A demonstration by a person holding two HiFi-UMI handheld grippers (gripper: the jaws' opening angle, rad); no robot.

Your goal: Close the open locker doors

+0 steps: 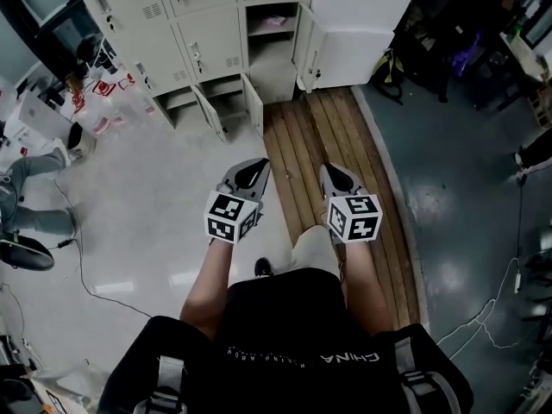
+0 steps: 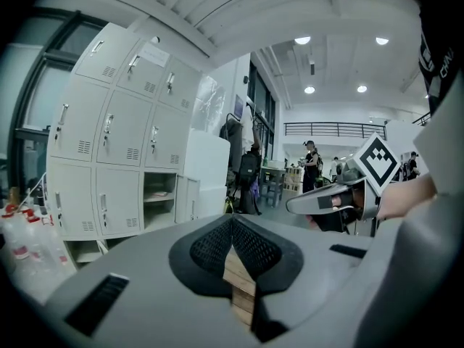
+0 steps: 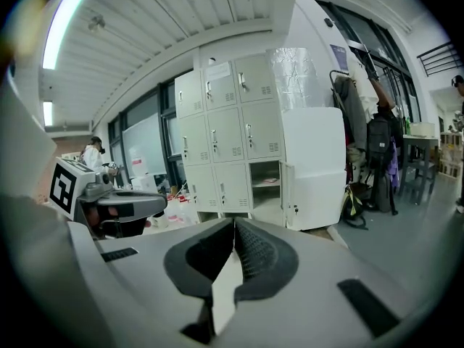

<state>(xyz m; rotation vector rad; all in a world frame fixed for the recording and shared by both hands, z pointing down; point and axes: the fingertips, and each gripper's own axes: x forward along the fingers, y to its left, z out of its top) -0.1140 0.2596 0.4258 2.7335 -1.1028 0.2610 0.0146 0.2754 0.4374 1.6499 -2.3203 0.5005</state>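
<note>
Lockers (image 1: 185,24) ahead; open doors (image 1: 253,103) at their lower right; plank strip (image 1: 302,158) before them; bottles (image 2: 25,252) left.

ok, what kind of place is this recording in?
Probably a lab or workshop hall, at its locker corner: a bank of white lockers with some doors open, a wooden plank platform in front of them, and a backpack hung beside them.

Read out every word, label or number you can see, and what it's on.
"CHINA": on the person's black shirt, seen upside down.
Smaller print line beside it: too small to read.
Paper labels on the lockers: too blurred to read.
Red labels on the bottles: too small to read.
</note>
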